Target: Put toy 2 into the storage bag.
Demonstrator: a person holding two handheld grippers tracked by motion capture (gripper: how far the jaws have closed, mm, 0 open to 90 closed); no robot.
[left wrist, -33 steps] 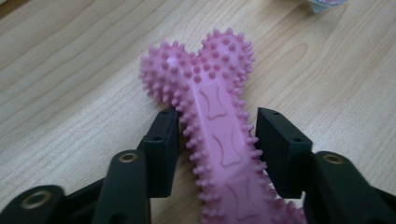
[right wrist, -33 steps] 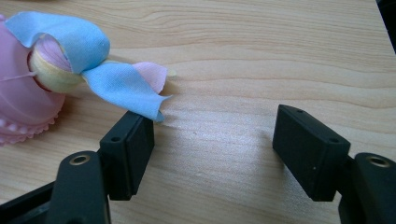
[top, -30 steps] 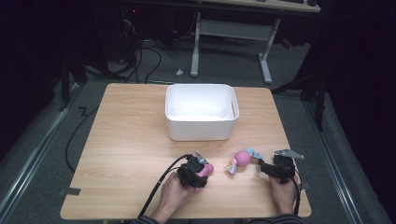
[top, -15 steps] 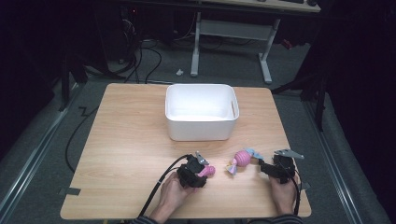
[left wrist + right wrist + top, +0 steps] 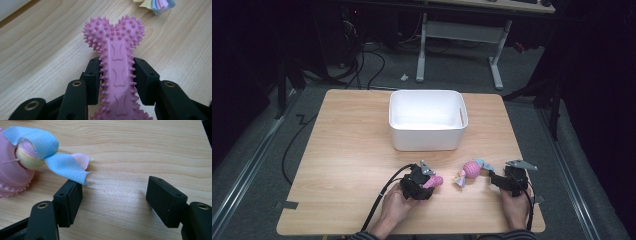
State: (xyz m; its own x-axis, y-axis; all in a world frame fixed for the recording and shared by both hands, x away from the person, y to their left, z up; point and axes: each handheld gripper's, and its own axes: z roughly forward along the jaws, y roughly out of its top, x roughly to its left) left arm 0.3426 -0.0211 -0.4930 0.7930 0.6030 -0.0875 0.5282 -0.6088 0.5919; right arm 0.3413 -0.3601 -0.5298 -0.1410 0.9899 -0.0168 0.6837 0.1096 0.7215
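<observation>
Nubby pink rubber bone (image 5: 117,72), cloth toy (image 5: 37,152), matt wood table (image 5: 347,150)

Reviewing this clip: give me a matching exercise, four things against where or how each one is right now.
1. pink spiky bone toy
2. candy-shaped cloth toy
3. white bin
4. right hand-held gripper

a. open over bare wood
b. lying loose on the table between the two hands
c. clamped in the left hand-held gripper
d. at the middle of the table, beyond both toys

Pairs: 1-c, 2-b, 3-d, 4-a
</observation>
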